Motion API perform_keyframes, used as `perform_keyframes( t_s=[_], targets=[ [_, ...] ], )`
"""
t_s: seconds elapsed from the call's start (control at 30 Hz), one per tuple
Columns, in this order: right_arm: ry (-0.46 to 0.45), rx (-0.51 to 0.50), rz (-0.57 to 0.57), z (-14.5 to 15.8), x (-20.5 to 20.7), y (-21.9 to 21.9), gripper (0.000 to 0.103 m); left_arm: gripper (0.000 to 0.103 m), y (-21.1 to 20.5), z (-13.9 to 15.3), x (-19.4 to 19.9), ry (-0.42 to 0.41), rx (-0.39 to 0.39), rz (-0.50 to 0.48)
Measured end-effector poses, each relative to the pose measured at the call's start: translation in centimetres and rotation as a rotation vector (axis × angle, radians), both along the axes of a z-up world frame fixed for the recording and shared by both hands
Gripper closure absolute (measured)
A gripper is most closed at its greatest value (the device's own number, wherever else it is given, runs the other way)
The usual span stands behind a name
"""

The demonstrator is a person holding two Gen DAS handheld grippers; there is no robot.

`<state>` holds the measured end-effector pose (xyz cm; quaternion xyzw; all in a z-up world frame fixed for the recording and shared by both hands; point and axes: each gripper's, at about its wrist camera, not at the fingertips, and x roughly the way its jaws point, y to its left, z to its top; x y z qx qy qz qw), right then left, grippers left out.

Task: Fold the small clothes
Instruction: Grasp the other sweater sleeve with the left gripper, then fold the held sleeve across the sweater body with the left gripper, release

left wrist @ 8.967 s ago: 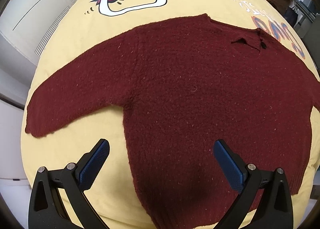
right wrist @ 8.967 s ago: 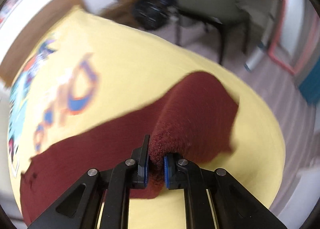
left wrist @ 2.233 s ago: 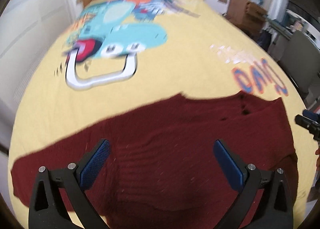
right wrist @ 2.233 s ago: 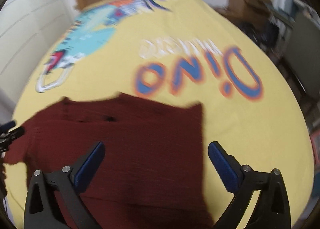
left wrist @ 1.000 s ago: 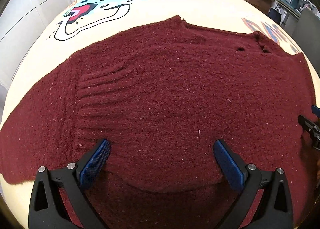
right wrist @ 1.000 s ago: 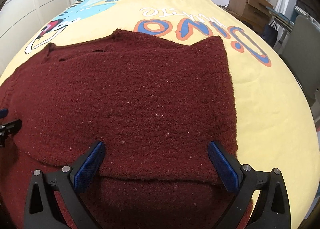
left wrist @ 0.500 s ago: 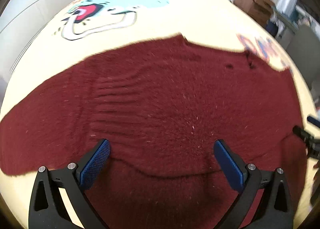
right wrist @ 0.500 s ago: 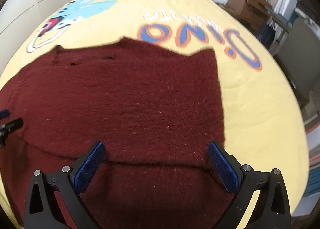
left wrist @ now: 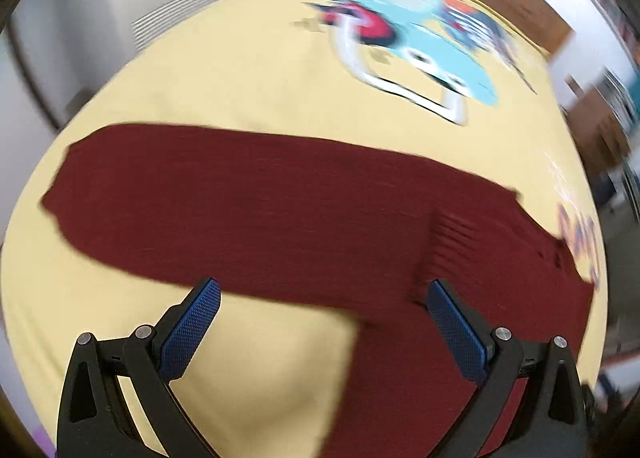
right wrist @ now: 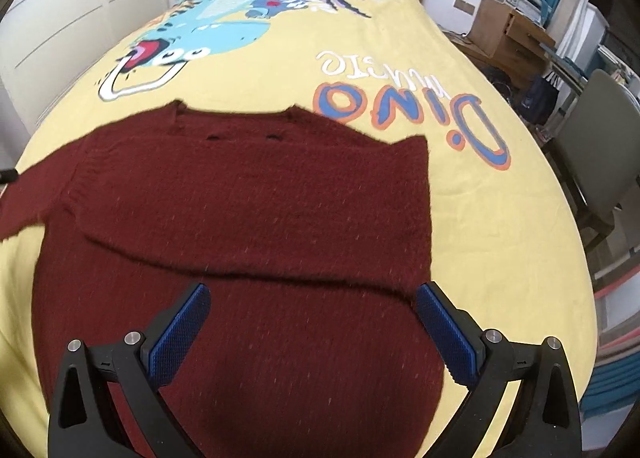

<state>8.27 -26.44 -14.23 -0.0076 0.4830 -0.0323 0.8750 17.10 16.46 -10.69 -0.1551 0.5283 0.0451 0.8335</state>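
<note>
Your left gripper [left wrist: 320,322] and right gripper [right wrist: 308,322] both hang spread wide with nothing between the pads. The maroon sweater [right wrist: 248,226] lies flat on the yellow bedspread [right wrist: 288,74], 1 sleeve already folded across the chest, the other sleeve [left wrist: 224,202] stretched out left. If you pinch that sleeve too deep, you may drag the body and undo the fold.
</note>
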Motion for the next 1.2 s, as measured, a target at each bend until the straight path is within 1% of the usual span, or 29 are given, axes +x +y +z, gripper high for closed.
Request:
perform_keyframes(
  t_s=[0.1, 0.17, 0.3, 0.4, 0.57, 0.63, 0.7, 0.73, 0.8, 0.83, 0.87, 0.93, 0.97, 1.0, 1.1, 1.2],
  targets=[
    [0.018, 0.003, 0.001, -0.6, -0.8, 0.3, 0.0, 0.001, 4.3, -0.9, -0.3, 0.038, 0.016, 0.102],
    [0.032, 0.0, -0.01, -1.3, -1.5, 0.3, 0.001, 0.001, 7.2, -2.0, -0.5, 0.068, 0.002, 0.159],
    [0.074, 0.004, -0.037, -2.9, -2.5, 0.0, 0.001, 0.001, 11.2, -4.5, -0.5, 0.12, -0.012, 0.261],
    [0.108, 0.007, -0.048, -3.9, -3.0, 0.0, 0.001, 0.001, 13.9, -6.4, -0.4, 0.155, -0.051, 0.322],
    [0.129, 0.011, -0.067, -4.6, -3.1, -0.4, 0.001, 0.001, 16.4, -8.2, 0.2, 0.174, -0.077, 0.395],
    [0.134, 0.015, -0.081, -4.6, -2.9, -0.7, 0.001, 0.002, 16.7, -8.7, 0.3, 0.166, -0.086, 0.404],
    [0.141, 0.019, -0.092, -4.6, -2.7, -0.9, 0.001, 0.004, 16.7, -8.9, 0.7, 0.157, -0.08, 0.397],
    [0.14, 0.018, -0.095, -4.6, -2.6, -1.0, 0.001, 0.008, 16.7, -9.2, 0.7, 0.162, -0.072, 0.39],
    [0.138, 0.013, -0.098, -4.5, -2.5, -1.0, 0.001, 0.021, 16.5, -9.0, 0.8, 0.167, -0.057, 0.361],
    [0.138, 0.013, -0.098, -4.6, -2.5, -1.0, 0.001, 0.039, 16.6, -9.0, 0.9, 0.16, -0.053, 0.352],
    [0.14, 0.014, -0.099, -4.7, -2.4, -1.0, 0.001, 0.065, 16.5, -8.6, 0.9, 0.144, -0.051, 0.343],
    [0.145, 0.014, -0.098, -4.9, -2.3, -1.1, 0.001, 0.089, 16.5, -8.2, 1.2, 0.115, -0.097, 0.333],
    [0.148, 0.015, -0.097, -5.0, -2.3, -1.0, 0.001, 0.09, 16.5, -8.2, 1.3, 0.118, -0.126, 0.32],
    [0.149, 0.016, -0.095, -5.1, -2.2, -1.0, 0.001, 0.091, 16.3, -8.1, 1.4, 0.127, -0.118, 0.308],
    [0.143, 0.017, -0.096, -4.9, -2.0, -1.3, 0.001, 0.091, 15.2, -7.0, 1.9, 0.138, -0.036, 0.245],
    [0.13, 0.034, -0.112, -4.6, -1.7, -2.0, 0.001, 0.091, 13.8, -5.1, 1.9, 0.116, -0.016, 0.186]
  ],
)
